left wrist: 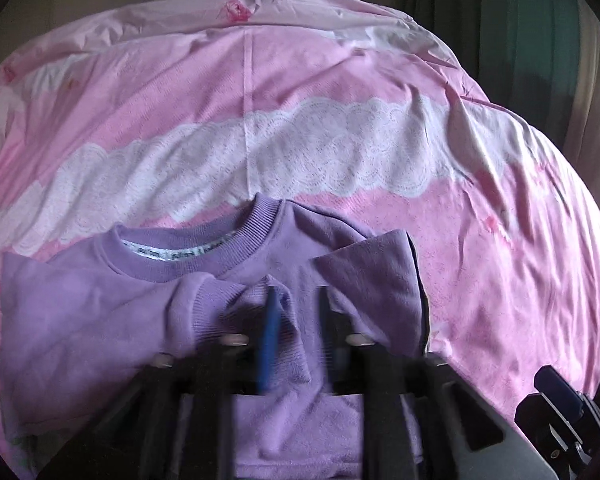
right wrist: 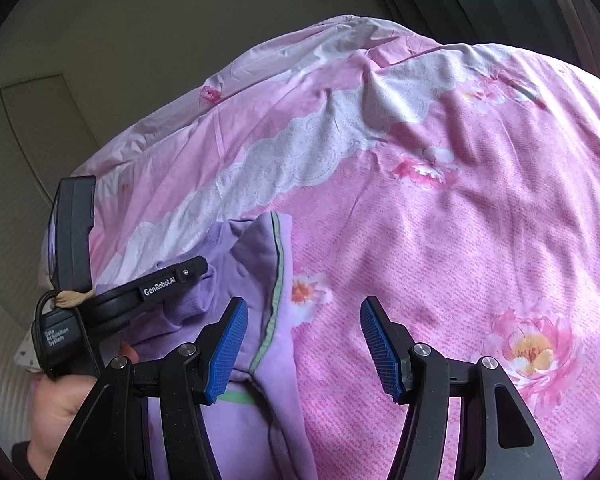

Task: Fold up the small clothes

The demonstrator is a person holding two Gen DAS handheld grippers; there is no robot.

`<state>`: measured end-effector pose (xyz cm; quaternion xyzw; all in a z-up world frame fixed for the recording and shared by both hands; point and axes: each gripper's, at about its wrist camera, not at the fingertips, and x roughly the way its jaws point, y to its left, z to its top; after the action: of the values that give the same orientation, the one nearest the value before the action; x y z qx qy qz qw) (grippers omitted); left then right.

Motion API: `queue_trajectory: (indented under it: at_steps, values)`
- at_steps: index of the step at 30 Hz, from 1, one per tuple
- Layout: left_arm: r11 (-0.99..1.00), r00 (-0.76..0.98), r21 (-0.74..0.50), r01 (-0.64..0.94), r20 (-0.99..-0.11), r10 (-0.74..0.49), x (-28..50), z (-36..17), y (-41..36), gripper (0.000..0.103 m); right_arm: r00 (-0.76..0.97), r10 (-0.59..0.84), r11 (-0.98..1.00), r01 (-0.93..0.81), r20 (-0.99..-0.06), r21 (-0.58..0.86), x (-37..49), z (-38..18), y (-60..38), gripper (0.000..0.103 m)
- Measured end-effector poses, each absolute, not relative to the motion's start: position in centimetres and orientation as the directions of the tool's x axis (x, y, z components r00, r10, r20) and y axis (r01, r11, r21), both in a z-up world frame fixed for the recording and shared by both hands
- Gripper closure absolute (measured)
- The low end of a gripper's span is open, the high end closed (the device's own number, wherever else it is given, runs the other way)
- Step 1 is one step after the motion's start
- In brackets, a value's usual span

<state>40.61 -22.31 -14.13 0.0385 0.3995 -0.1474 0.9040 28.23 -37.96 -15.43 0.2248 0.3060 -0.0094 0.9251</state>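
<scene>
The left claw (left wrist: 296, 320) hangs over the chest of the purple sweatshirt (left wrist: 100, 320), its blue pads blurred and standing a little apart. A sleeve cuff (left wrist: 204, 308) lies folded across the chest just by the pads, and I cannot see them pinching it, so I read the claw as released, probably letting the sleeve lie where the fold wants it. The sweatshirt lies flat on the pink bedcover (left wrist: 480, 260), collar away from the camera, which suits folding from the sides inward.

In the right wrist view, the right claw (right wrist: 304, 344) gapes wide with nothing between its pads, hovering over the bedcover just beside the sweatshirt's green-piped edge (right wrist: 274, 312). That spot likely readies it for the next fold on its side.
</scene>
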Motion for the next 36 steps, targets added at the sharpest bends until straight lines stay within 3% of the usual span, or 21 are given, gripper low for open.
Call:
queue_trajectory:
  at_steps: [2,9,18,27,28,30,31,32,33,36]
  values:
    - [0.956,0.657,-0.037,0.29,-0.719,-0.227,40.0,-13.4,-21.8,0.048,0.814,0.12,0.903,0.148,-0.569,0.403,28.4,-15.2,-37.7,0.043]
    - [0.97,0.71,-0.005,0.243,-0.681,-0.181,38.3,-11.2,-16.7,0.038,0.815,0.151,0.921,0.09,-0.56,0.379,29.6,-13.7,-35.8,0.043]
    - [0.998,0.717,-0.022,0.066,-0.694,-0.063,37.2,-13.0,-6.4,0.036,0.749,0.25,0.942,-0.041,-0.614,0.334,35.3,-14.5,-29.9,0.043]
    - [0.997,0.695,-0.077,0.001,-0.717,-0.056,36.9,-15.4,-2.0,0.036,0.656,0.32,0.938,-0.119,-0.684,0.325,40.3,-16.4,-26.7,0.045]
    - [0.996,0.695,-0.085,0.001,-0.717,-0.061,36.9,-15.5,-1.8,0.036,0.646,0.335,0.932,-0.121,-0.686,0.342,40.6,-16.7,-26.7,0.048]
    - [0.996,0.692,-0.094,0.001,-0.718,-0.069,37.0,-15.6,-1.5,0.036,0.623,0.382,0.911,-0.132,-0.683,0.39,40.8,-17.4,-27.0,0.075]
    - [0.995,0.691,-0.097,0.001,-0.719,-0.071,37.1,-15.6,-1.4,0.036,0.616,0.39,0.908,-0.133,-0.684,0.398,40.8,-17.6,-27.0,0.077]
    - [0.995,0.69,-0.102,0.001,-0.72,-0.074,37.1,-15.6,-1.3,0.036,0.624,0.385,0.909,-0.129,-0.68,0.396,40.7,-17.6,-27.1,0.089]
    - [0.994,0.689,-0.107,0.0,-0.72,-0.078,37.1,-15.6,-1.2,0.036,0.63,0.385,0.908,-0.125,-0.675,0.4,40.5,-17.6,-27.3,0.094]
    - [0.992,0.69,-0.123,0.002,-0.718,-0.09,37.2,-15.4,-1.2,0.036,0.65,0.405,0.888,-0.111,-0.643,0.446,39.5,-17.1,-28.4,0.095]
